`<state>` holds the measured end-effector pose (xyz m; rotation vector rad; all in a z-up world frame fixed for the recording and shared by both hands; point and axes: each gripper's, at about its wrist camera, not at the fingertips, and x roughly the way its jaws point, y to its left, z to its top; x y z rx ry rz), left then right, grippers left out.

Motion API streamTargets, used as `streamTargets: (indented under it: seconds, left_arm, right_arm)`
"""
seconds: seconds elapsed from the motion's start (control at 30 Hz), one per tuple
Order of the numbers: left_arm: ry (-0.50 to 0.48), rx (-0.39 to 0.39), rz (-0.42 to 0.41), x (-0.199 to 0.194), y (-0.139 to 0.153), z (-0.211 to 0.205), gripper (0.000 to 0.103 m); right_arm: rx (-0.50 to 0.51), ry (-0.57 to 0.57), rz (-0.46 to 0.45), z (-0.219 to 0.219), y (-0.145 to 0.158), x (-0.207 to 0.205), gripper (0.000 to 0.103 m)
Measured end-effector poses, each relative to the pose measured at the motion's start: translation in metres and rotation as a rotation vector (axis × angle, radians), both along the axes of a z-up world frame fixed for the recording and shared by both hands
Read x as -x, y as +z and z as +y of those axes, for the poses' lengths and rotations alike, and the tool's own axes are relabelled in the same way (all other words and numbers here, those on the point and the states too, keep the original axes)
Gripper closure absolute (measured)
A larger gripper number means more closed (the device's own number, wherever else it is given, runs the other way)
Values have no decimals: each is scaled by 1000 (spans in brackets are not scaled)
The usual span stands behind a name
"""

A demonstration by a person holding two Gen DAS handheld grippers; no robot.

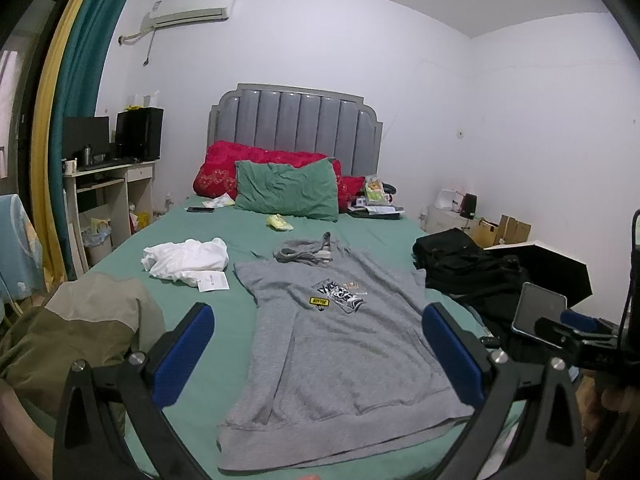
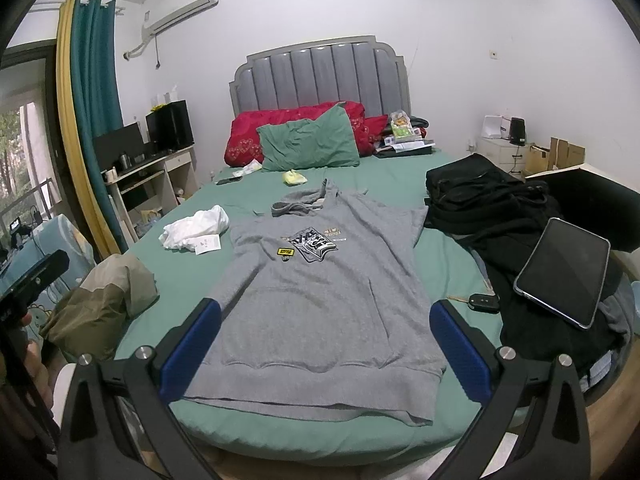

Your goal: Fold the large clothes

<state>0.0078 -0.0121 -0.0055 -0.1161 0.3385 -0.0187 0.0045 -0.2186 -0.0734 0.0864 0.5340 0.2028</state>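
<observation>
Left gripper (image 1: pixel 318 356) and right gripper (image 2: pixel 326 350): jaws spread wide, holding nothing, both poised level above the near hem. The grey hoodie (image 2: pixel 320 300) lies flat, front up, on the green bed (image 2: pixel 440 280), sleeves apparently tucked in; body folds not yet made.

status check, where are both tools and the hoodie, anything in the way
Left tool open, right tool open, both above the hem. Hoodie flat on bed, unfolded. Tablet and key fob close on its right.
</observation>
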Motion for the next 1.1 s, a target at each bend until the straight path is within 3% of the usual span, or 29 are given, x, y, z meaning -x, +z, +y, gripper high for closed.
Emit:
streamTargets:
  seconds: [0.2, 0.3, 0.4, 0.53, 0.6, 0.67, 0.77, 0.9, 1.07, 1.1]
  left_arm:
    - [-83, 31, 15, -23, -4, 1, 0]
    - [-119, 58, 120, -60, -24, 6, 0]
    - [-124, 4, 222, -105, -51, 11, 0]
    - [-121, -29, 278, -165, -84, 34, 0]
    - [-123, -24, 304, -194, -102, 46, 0]
    - [-104, -20, 322, -225, -121, 61, 0]
    - [-53, -13, 334, -273, -147, 86, 0]
    - [87, -40, 355, -332, -182, 119, 0]
    - [66, -58, 415, -353, -211, 141, 0]
    - [68, -17, 430, -352, -216, 147, 0]
  right_arm:
    - [-10, 6, 19, -7, -8, -19, 0]
    - [29, -7, 21, -18, -19, -43, 0]
    - [78, -16, 23, -42, -41, -93, 0]
    - [148, -41, 102, -78, -79, -181, 0]
    - [127, -44, 158, -100, -99, -236, 17]
    - [113, -56, 194, -119, -117, -289, 25]
    - [107, -49, 242, -137, -144, -364, 46]
    - [-5, -75, 284, -161, -178, -461, 57]
    - [-203, -72, 373, -164, -227, -552, 58]
    - [-238, -59, 379, -160, -233, -564, 68]
